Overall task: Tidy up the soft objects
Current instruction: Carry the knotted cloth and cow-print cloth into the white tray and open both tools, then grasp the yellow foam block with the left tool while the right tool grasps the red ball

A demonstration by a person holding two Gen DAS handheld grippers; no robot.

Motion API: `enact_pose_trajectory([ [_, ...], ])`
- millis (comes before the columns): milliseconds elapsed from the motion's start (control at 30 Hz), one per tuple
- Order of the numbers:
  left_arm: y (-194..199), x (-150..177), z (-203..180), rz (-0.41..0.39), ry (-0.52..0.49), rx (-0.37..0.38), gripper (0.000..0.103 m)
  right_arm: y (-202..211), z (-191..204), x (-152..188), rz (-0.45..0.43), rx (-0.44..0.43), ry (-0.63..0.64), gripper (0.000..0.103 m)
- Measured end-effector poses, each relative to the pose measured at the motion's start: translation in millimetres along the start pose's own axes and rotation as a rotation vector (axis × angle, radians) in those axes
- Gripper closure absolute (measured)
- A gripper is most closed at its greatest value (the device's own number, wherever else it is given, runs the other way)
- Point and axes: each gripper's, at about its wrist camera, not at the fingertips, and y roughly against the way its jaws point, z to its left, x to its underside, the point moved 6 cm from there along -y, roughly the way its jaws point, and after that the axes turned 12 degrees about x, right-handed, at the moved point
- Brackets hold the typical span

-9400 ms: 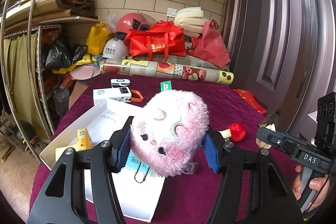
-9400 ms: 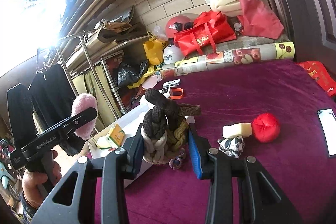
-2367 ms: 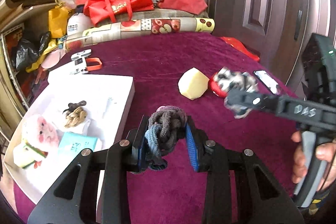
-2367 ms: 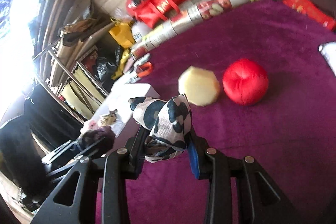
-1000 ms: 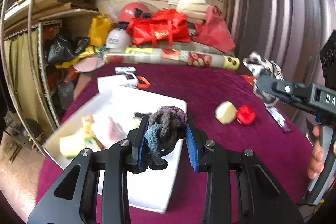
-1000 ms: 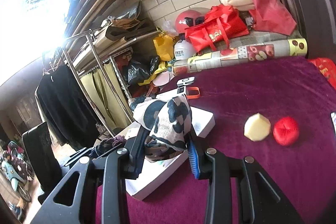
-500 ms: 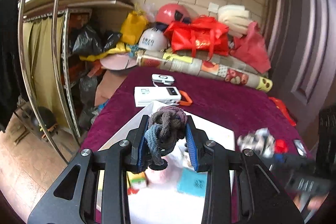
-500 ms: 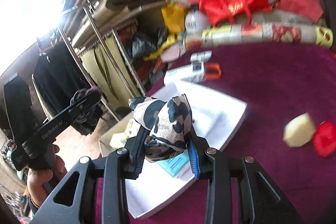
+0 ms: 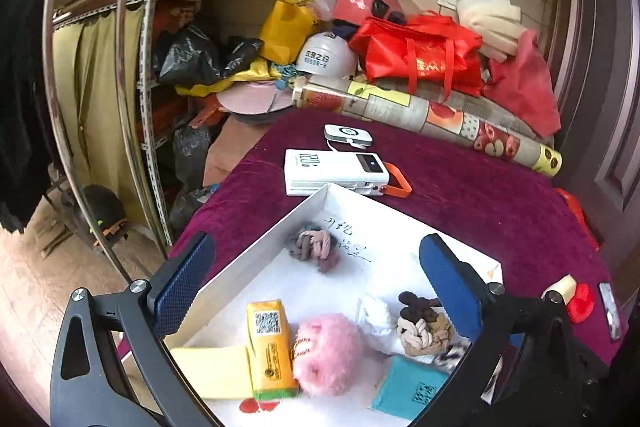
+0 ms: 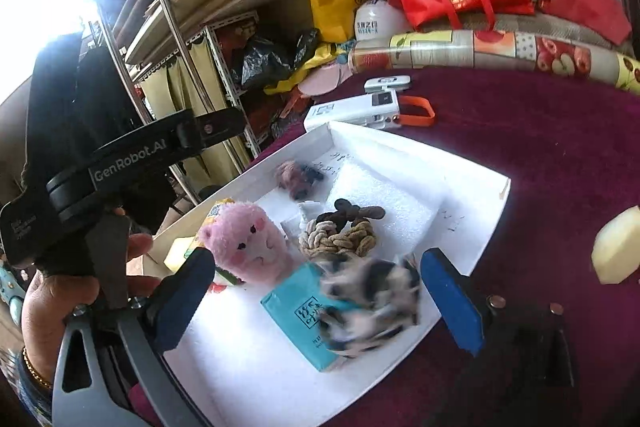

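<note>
Left gripper: jaws opening, nothing pinched, grey knot dropped in tray | right gripper: jaws opening, spotted cloth released over tray | left: cream block and red ball judged unsorted on table.

1. The bench wears a deep maroon cloth with a short velvety nap; matt
2. The white tray looks like smooth matt card; a sheet of white foam lies inside it
3. The pink plush toy is long-piled and fluffy; the rope knot is coarse braided cord
4. The cow-print cloth is soft fabric, blurred
5. The power bank is glossy white plastic
6. Left tongs: matt black plastic arms, blue ribbed rubbery pads, bright metal screws
7. The rack poles are polished metal; the red bag is shiny
</note>
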Motion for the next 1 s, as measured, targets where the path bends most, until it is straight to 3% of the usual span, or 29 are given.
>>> enact_pose_trajectory([
  [200,30.5,-5.2,-13.3,-0.069,0.006,0.007,0.000,13.5,-7.4,-2.8,-0.037,0.006,-0.038,0.000],
  [400,54.4,-7.4,-42.2,-0.108,-0.005,0.077,0.000,29.1,-32.2,-5.4,-0.072,0.049,-0.098,0.000],
  [767,53.9,3.3,-122.7,-0.070,-0.132,0.214,0.000,63.2,-112.7,-13.9,-0.128,0.132,-0.249,0.000],
  [1000,20.9,33.0,-164.2,0.041,-0.211,0.235,0.000,88.3,-185.3,-5.3,-0.151,0.234,-0.344,0.000],
])
